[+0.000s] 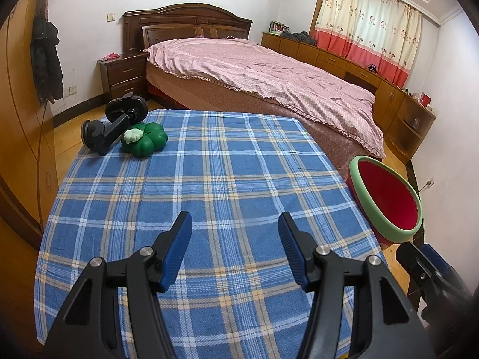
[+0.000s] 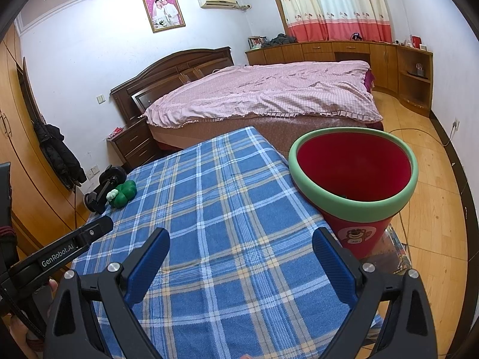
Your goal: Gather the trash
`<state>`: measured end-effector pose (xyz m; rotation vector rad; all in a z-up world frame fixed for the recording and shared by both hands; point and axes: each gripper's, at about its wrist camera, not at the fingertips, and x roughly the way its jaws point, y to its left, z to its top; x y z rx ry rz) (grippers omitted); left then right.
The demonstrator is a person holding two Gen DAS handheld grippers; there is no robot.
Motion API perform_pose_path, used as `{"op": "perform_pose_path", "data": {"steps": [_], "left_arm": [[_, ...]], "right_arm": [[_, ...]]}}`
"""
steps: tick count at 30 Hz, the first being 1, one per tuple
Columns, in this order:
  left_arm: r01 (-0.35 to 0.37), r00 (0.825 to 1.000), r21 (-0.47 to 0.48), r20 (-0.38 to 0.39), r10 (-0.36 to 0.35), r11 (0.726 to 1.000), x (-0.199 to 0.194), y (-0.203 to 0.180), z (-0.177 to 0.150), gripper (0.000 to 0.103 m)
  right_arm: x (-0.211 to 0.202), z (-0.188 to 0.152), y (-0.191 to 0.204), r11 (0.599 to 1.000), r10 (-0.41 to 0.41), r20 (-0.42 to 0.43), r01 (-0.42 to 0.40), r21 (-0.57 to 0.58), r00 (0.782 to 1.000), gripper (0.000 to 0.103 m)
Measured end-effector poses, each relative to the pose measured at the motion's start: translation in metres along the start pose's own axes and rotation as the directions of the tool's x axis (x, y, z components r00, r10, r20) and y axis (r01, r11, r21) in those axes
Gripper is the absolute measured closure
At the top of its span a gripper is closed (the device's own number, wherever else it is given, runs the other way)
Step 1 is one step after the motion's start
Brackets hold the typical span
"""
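Left wrist view: left gripper (image 1: pixel 235 248) hung over the plaid cloth (image 1: pixel 209 179), fingers apart, nothing between them.
Far corner: green clover toy (image 1: pixel 145 140) touching the black mount (image 1: pixel 113 122), likely the trash.
Right wrist view: right gripper (image 2: pixel 241 261) gaped empty too.
Bin: red bucket (image 2: pixel 354 176) waited at the table's right edge, path unobstructed.

One red bin (image 2: pixel 356 185), one green clover toy (image 1: pixel 145 140), one black phone mount (image 1: pixel 115 122), two tools (image 1: pixel 235 251).
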<state>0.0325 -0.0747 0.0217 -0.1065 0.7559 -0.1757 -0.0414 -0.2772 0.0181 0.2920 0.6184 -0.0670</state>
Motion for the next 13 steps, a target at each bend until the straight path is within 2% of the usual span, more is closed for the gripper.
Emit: {"op": "perform_pose_path", "data": {"steps": [13], "left_arm": [[-0.014, 1.0, -0.004, -0.006, 0.014, 1.0, 0.0027, 0.0061, -0.0055, 0.043]], "right_arm": [[0.0008, -0.0025, 0.001, 1.0, -0.001, -0.002, 0.001, 0.0, 1.0, 0.005]]}}
